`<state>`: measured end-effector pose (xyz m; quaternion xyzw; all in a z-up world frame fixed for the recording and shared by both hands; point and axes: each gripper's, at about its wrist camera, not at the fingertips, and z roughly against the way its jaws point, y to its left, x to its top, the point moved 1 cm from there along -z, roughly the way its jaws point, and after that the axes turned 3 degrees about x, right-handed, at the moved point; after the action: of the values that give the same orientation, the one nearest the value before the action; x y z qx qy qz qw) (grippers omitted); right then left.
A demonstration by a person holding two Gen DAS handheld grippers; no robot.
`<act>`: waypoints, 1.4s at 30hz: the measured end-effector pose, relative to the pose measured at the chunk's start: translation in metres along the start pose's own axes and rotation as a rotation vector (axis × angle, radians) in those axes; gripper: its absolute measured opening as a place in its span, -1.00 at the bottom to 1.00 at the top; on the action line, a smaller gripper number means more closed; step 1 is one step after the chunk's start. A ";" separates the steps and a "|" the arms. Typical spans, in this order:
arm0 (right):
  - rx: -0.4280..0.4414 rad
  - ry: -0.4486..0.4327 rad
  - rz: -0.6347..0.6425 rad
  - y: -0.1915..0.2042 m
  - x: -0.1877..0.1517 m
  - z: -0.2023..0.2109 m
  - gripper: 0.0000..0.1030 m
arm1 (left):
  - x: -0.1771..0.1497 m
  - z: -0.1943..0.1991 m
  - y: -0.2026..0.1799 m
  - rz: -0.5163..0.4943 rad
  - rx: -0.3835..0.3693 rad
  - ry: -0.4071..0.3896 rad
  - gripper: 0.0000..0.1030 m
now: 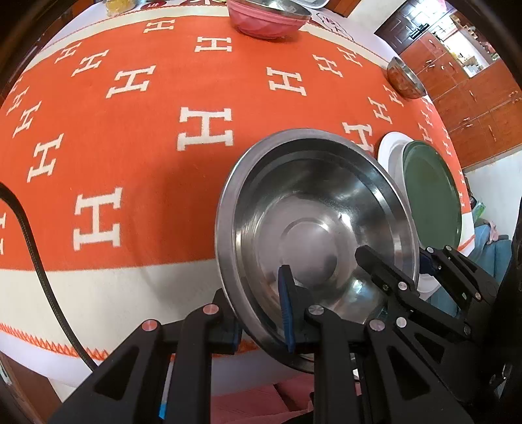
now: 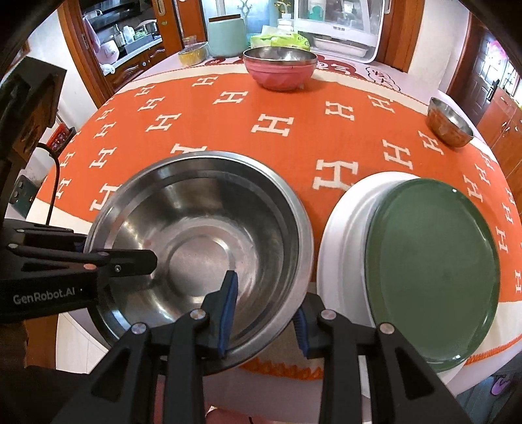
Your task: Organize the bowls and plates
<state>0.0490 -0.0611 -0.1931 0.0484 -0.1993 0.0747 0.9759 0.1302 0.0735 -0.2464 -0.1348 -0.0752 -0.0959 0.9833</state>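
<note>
A large steel bowl [image 1: 313, 234] [image 2: 202, 234] hangs over the near table edge. My left gripper [image 1: 261, 313] straddles its near-left rim, one finger inside, one outside. My right gripper [image 2: 264, 310] straddles its near-right rim the same way; it also shows in the left wrist view [image 1: 421, 264]. Both jaws stand close on the rim wall. A green plate [image 2: 434, 270] [image 1: 430, 195] lies on a white plate [image 2: 345, 221] [image 1: 390, 153] to the right. A pink bowl [image 2: 280, 70] [image 1: 264, 19] stands at the far side. A small steel bowl [image 2: 448, 122] [image 1: 404, 80] stands far right.
The orange cloth with white H marks [image 2: 267, 130] covers the round table. A mint canister [image 2: 226, 36], a yellow container [image 2: 192, 53] and a white tray [image 2: 339, 36] stand at the far edge. A black cable [image 1: 39, 270] hangs at the left.
</note>
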 end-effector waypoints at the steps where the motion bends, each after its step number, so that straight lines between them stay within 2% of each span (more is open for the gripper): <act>1: -0.003 0.005 -0.003 0.001 0.000 -0.002 -0.38 | 0.001 -0.001 0.000 -0.002 -0.001 0.001 -0.66; 5: -0.033 0.012 -0.012 0.002 0.002 -0.004 -0.37 | 0.007 -0.001 0.003 -0.018 -0.002 0.004 -0.66; 10: -0.065 -0.006 -0.050 0.000 0.005 -0.002 -0.15 | 0.015 0.002 0.009 -0.045 0.010 -0.011 -0.65; 19: -0.138 -0.038 -0.153 -0.010 0.013 0.004 -0.12 | 0.027 0.015 0.013 -0.111 -0.011 -0.009 -0.59; 26: -0.178 -0.085 -0.218 -0.019 0.028 0.017 -0.04 | 0.043 0.042 0.010 -0.176 -0.029 -0.038 -0.52; 37: -0.220 -0.202 -0.204 -0.027 0.085 0.044 -0.03 | 0.106 0.096 0.020 -0.235 0.021 -0.093 -0.38; 42: -0.216 -0.248 -0.191 -0.028 0.116 0.051 -0.03 | 0.138 0.113 0.024 -0.280 0.090 -0.101 -0.10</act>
<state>0.1398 -0.0805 -0.1020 -0.0289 -0.3193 -0.0464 0.9461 0.2553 0.1048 -0.1204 -0.0833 -0.1468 -0.2219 0.9604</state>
